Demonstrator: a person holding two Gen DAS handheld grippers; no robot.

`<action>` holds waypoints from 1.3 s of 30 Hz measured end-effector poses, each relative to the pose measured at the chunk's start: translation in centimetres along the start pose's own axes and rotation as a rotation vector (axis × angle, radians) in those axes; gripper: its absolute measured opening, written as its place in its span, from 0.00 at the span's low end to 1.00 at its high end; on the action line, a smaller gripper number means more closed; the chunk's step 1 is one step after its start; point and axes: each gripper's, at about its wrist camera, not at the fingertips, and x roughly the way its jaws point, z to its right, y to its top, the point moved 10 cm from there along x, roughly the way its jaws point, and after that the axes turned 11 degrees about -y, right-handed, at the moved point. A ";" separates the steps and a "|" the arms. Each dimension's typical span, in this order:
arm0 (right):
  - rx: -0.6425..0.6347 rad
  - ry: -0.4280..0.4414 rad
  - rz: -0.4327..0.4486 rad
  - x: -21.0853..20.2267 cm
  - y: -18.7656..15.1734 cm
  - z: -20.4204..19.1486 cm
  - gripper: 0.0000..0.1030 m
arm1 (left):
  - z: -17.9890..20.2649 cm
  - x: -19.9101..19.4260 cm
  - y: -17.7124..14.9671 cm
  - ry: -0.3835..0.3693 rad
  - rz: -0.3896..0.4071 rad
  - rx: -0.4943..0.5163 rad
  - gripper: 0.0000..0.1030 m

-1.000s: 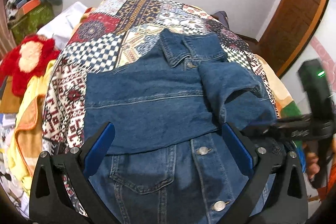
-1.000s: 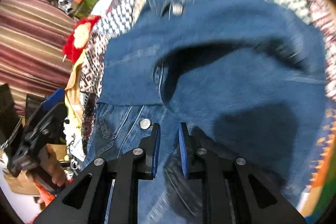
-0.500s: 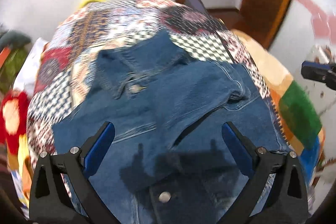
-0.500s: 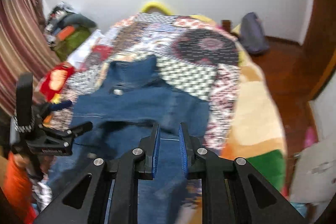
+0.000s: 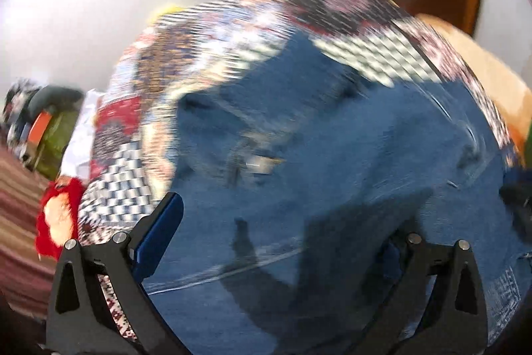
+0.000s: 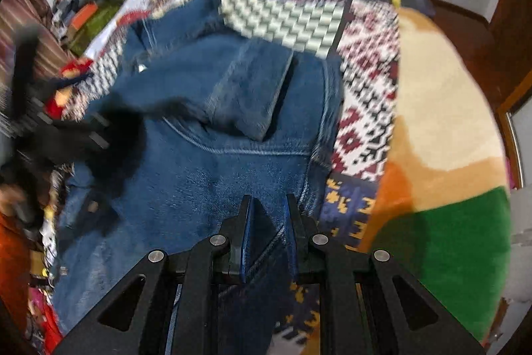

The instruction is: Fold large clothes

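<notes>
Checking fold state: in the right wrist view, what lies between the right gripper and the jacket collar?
Only denim jacket: the folded-over sleeve lies across the body between the right gripper and the collar. Right wrist view.

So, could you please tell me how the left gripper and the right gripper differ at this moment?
The left gripper is spread wide over the denim jacket with nothing between its fingers; the right gripper is nearly closed, with only a narrow gap showing. The left view is heavily blurred; the right view is sharper. Both are black with blue pads and hang above the jacket.
</notes>
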 end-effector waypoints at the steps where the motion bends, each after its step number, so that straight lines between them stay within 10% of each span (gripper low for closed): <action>1: -0.011 -0.006 0.007 0.1 0.0 -0.1 0.14 | -1.0 -0.4 0.0 0.003 0.009 -0.024 1.00; 18: -0.199 -0.176 0.064 0.0 -2.1 -1.2 0.14 | -5.0 1.8 -13.3 -0.221 -0.088 -0.395 1.00; 20: -0.156 -0.189 0.056 0.0 -2.4 -0.1 0.29 | -4.9 2.0 -13.7 -0.233 -0.086 -0.419 1.00; 22: -0.108 -0.263 0.059 -0.1 -2.5 1.7 0.75 | -4.8 2.1 -13.8 -0.230 -0.089 -0.417 1.00; 23: -0.089 -0.271 0.059 -0.2 -2.6 2.3 0.78 | -4.7 2.0 -13.8 -0.223 -0.093 -0.414 1.00; 39: 0.074 -0.042 0.130 -4.8 -0.6 0.7 0.78 | 3.2 -3.5 -5.9 -0.159 -0.021 -0.052 1.00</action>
